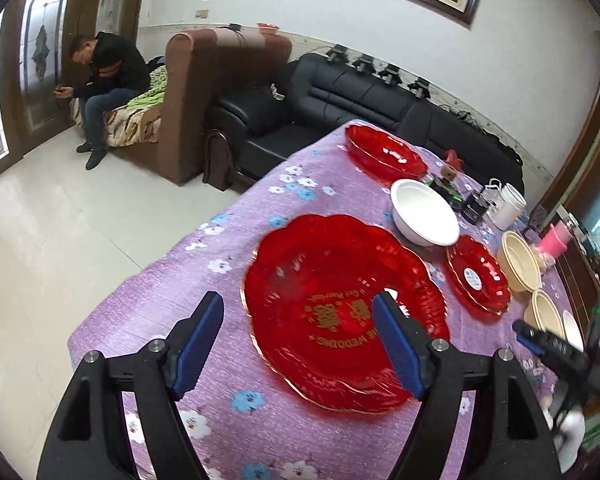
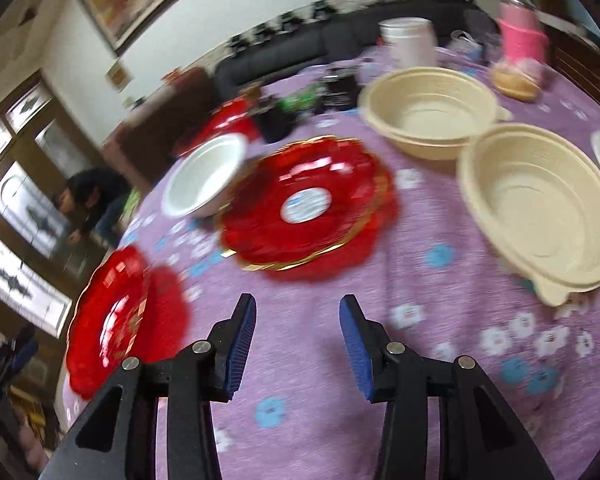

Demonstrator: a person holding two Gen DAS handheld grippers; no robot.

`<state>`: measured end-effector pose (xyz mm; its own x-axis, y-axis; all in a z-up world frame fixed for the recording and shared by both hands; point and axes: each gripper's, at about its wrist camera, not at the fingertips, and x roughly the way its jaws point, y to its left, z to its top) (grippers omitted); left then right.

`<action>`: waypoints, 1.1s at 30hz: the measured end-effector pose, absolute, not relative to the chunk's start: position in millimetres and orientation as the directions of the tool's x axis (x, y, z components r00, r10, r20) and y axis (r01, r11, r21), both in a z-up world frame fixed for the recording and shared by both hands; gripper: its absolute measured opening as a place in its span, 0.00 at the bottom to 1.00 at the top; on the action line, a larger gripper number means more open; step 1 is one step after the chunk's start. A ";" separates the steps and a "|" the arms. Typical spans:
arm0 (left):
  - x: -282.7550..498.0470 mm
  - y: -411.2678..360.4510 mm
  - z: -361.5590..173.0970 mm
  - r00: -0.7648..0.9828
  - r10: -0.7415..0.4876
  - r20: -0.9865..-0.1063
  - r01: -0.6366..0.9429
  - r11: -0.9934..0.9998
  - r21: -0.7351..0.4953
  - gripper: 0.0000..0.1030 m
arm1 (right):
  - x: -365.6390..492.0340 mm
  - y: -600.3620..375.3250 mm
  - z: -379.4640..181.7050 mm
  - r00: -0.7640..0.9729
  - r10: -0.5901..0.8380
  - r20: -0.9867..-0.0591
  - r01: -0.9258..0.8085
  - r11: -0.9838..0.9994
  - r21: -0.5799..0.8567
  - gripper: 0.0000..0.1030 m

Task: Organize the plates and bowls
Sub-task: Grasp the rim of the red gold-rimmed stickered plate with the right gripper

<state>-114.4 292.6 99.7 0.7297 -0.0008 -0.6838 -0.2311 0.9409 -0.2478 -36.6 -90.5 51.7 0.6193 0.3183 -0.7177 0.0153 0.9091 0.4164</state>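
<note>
A large red wedding plate (image 1: 340, 308) lies on the purple flowered tablecloth (image 1: 204, 264). My left gripper (image 1: 300, 312) is open above the plate's near edge, its right finger over the plate. A smaller red plate (image 1: 478, 274) (image 2: 308, 204), a white bowl (image 1: 424, 212) (image 2: 206, 176), a far red dish (image 1: 384, 152) and two beige bowls (image 2: 428, 108) (image 2: 540, 196) stand on the table. My right gripper (image 2: 298, 320) is open and empty above bare cloth, short of the smaller red plate. The large plate shows at left in the right wrist view (image 2: 112, 320).
A white cup (image 2: 408, 40), a pink container (image 2: 524, 36), a bun (image 2: 516, 80) and small dark items (image 1: 472, 204) crowd the table's far side. A black sofa (image 1: 340, 92) and brown armchair (image 1: 204, 92) stand beyond. A person (image 1: 100, 80) sits at back left.
</note>
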 end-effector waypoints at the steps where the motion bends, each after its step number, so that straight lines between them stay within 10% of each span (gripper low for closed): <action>1: -114.1 288.8 99.6 0.728 -0.006 -0.685 -0.223 0.943 -0.246 0.74 | -32.3 -96.5 49.9 0.622 0.309 -0.720 0.043 0.904 0.425 0.46; 12: -116.1 256.6 102.0 0.716 -0.028 -0.698 -0.157 0.967 -0.200 0.74 | 39.6 -100.5 25.5 0.575 0.284 -0.768 0.176 0.873 0.455 0.45; 14: -116.8 251.6 104.2 0.717 -0.033 -0.696 -0.145 0.970 -0.195 0.74 | 41.8 -103.1 19.8 0.564 0.301 -0.769 0.182 0.863 0.471 0.16; 33: -92.3 134.6 92.8 0.628 -0.239 -0.741 0.148 0.971 -0.188 0.74 | -80.9 -154.3 23.4 0.385 0.385 -0.839 0.014 0.906 0.422 0.15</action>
<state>-92.3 134.6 92.9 0.6279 -0.2392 -0.7407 0.1481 0.9709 -0.1880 -80.9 -154.3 23.4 0.3855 0.3848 -0.8387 0.0138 0.9064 0.4222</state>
